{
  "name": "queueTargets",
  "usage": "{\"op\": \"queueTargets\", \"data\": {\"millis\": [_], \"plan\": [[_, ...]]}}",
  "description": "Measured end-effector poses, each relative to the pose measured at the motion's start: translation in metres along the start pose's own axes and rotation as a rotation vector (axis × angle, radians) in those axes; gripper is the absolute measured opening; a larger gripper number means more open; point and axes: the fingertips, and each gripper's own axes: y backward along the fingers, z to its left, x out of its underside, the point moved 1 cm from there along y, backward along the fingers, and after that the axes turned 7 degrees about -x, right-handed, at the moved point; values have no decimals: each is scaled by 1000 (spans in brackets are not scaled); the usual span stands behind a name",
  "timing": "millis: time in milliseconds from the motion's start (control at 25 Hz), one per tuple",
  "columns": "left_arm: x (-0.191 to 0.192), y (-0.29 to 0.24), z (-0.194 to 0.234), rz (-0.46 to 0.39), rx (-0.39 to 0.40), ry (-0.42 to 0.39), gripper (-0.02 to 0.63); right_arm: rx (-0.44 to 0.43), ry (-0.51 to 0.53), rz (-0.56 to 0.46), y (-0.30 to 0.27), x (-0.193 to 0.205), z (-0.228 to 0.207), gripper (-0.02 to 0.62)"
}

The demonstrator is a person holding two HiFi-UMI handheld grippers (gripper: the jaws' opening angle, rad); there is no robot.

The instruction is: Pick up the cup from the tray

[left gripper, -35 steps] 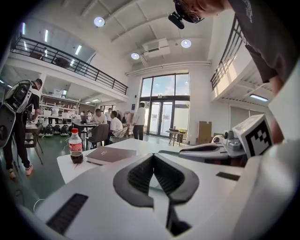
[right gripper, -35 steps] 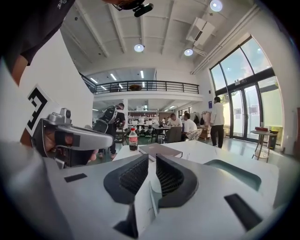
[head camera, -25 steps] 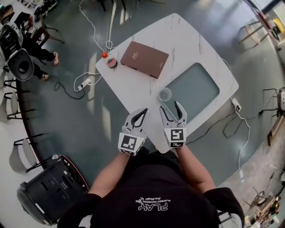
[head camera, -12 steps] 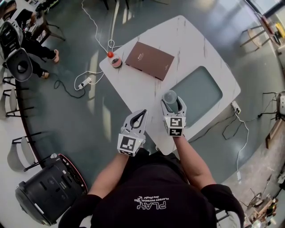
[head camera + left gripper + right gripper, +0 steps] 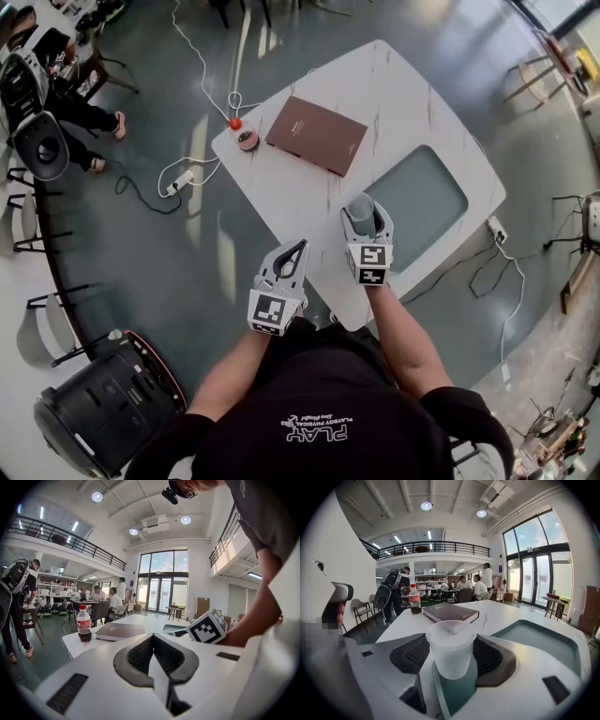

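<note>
A clear plastic cup (image 5: 360, 206) stands upright at the near left end of the grey-green tray (image 5: 422, 192) on the white table (image 5: 375, 94). My right gripper (image 5: 366, 216) reaches around it. In the right gripper view the cup (image 5: 451, 648) sits between the wide-spread jaws of the right gripper (image 5: 454, 667), and a little room shows between the pads (image 5: 494, 658) and its sides. The tray (image 5: 534, 639) shows under and beyond it. My left gripper (image 5: 293, 249) hovers off the table's near edge, shut with nothing in it; its tips (image 5: 152, 637) meet.
A brown book (image 5: 316, 134) lies on the far part of the table, with a cola bottle (image 5: 242, 133) beside it at the corner. Cables and a power strip (image 5: 178, 180) lie on the floor to the left. A black case (image 5: 103, 403) stands near left. People sit at far tables (image 5: 464, 588).
My right gripper has moved forward from just short of the cup until its jaws stand on both sides of it. The left gripper has barely moved.
</note>
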Motion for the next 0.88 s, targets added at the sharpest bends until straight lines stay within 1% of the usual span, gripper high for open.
{"op": "queueTargets", "data": {"millis": [200,400,640,720,880], "plan": [[2,0,0,2,5,-7,8,-1,16,-32,9,-11,3,291],[-5,-1,-7,-10,21,-12,8,-13,70,-71,31,-29,12,291],[-11,-1,-11,-19,32,53,8,-25,65,-128,72,-50,19,291],[-14,0,-14,-26,37,54,8,-25,66,-148,91,-58,23,291],[-18,-3,-23,-36,66,31,8,-2,84,-196,125,-73,31,291]]}}
